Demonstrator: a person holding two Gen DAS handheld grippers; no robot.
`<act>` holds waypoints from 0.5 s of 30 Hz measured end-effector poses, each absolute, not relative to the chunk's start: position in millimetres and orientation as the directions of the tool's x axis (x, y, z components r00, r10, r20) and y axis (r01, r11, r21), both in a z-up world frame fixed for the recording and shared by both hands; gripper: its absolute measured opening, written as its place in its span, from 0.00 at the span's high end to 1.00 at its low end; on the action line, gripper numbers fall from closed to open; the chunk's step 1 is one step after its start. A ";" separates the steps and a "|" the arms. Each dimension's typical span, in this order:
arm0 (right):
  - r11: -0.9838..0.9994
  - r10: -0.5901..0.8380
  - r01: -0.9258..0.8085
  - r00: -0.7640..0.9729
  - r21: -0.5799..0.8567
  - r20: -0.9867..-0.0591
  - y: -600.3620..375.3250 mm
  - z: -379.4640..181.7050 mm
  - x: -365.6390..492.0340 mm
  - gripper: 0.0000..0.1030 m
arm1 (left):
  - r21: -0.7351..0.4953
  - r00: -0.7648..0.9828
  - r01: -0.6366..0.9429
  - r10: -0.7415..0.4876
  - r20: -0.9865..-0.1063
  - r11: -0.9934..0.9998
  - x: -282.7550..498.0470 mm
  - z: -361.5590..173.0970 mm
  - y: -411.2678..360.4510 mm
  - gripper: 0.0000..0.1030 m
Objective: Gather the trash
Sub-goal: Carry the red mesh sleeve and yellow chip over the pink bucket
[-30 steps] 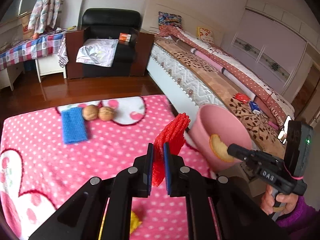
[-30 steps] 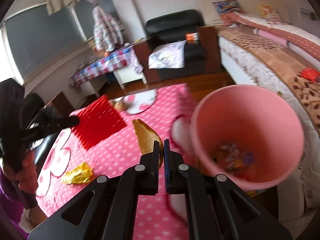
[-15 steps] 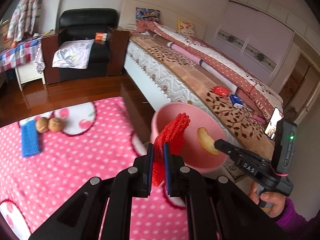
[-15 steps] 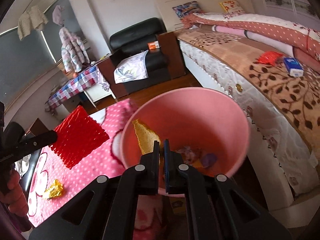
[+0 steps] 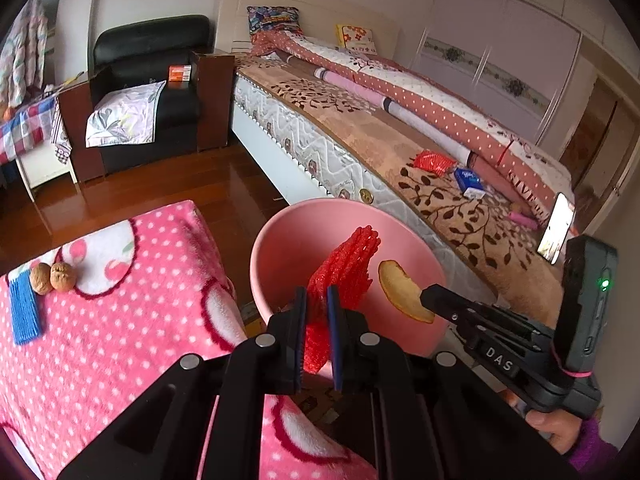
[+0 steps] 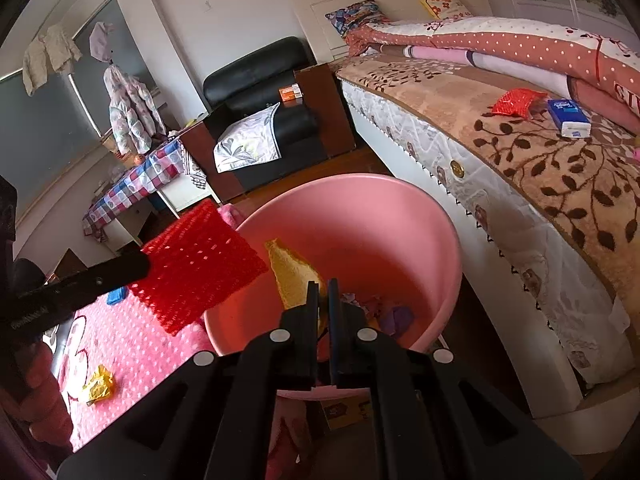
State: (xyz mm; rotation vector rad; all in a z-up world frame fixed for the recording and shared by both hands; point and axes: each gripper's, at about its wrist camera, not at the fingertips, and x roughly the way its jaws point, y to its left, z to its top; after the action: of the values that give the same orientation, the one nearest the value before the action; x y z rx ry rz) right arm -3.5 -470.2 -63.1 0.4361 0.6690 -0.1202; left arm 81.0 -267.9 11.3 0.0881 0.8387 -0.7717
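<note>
Left wrist view: left claw (image 5: 317,312) pinching a red foam net (image 5: 344,276), ribbed and folded, held over the mouth of the pink bin (image 5: 280,252). Beside the net, also above the bin: a curved yellowish peel (image 5: 402,290), pale inside, nipped by the right claw (image 5: 426,298). Right wrist view: right claw (image 6: 323,312) pressed onto the peel (image 6: 292,276) over the bin (image 6: 400,216); coloured wrappers (image 6: 394,316) at the bin's bottom. Left of the bin, on the pink dotted desk (image 6: 132,344): a crumpled yellow wrapper (image 6: 98,384).
</note>
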 end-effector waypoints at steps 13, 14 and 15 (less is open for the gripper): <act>0.896 0.035 0.249 0.785 0.367 -0.619 -473.6 -67.8 -1.0 0.95 | -0.223 0.406 0.615 -0.545 -0.733 0.757 92.8 -6.9 -282.5 0.83; 0.894 0.037 0.249 0.787 0.371 -0.616 -473.6 -67.7 -1.0 0.95 | -0.229 0.403 0.611 -0.547 -0.734 0.758 93.5 -7.4 -281.8 0.77; 0.894 0.035 0.251 0.786 0.371 -0.617 -473.5 -67.5 -0.7 0.95 | -0.233 0.402 0.606 -0.546 -0.735 0.760 94.1 -7.8 -281.0 0.72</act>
State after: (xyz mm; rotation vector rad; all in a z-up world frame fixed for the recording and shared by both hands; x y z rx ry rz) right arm -0.7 -473.5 -67.5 0.4575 0.6609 -0.1206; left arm 94.1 -281.0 -7.8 0.0753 0.8986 -0.7289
